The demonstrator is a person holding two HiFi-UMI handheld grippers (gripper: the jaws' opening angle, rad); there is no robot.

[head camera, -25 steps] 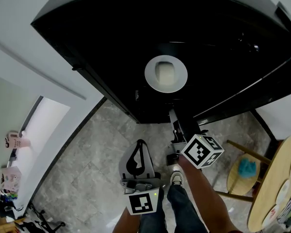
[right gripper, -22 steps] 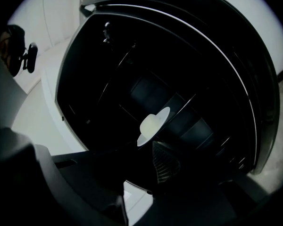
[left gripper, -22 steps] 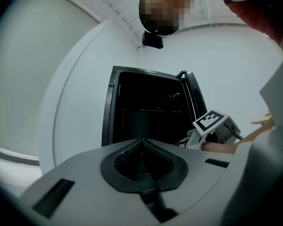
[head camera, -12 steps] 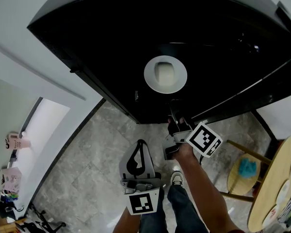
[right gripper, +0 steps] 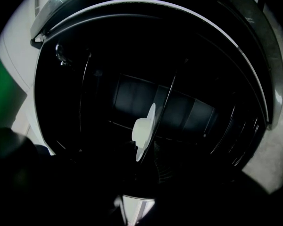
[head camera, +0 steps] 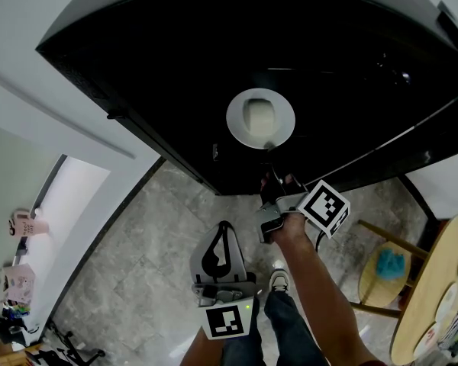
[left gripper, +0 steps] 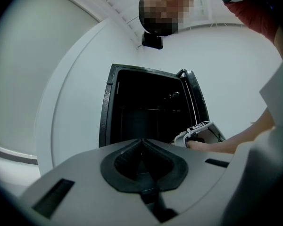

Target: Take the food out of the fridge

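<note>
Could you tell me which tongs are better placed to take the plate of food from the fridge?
The right tongs: they point at the plate from the front edge of the fridge, while the left tongs sit shut, farther back over the floor.

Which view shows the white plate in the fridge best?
The head view: the plate is seen from above, whole and round, with pale food on it. The right gripper view shows the plate edge-on and dim. The left gripper view shows only the dark fridge interior.
</note>
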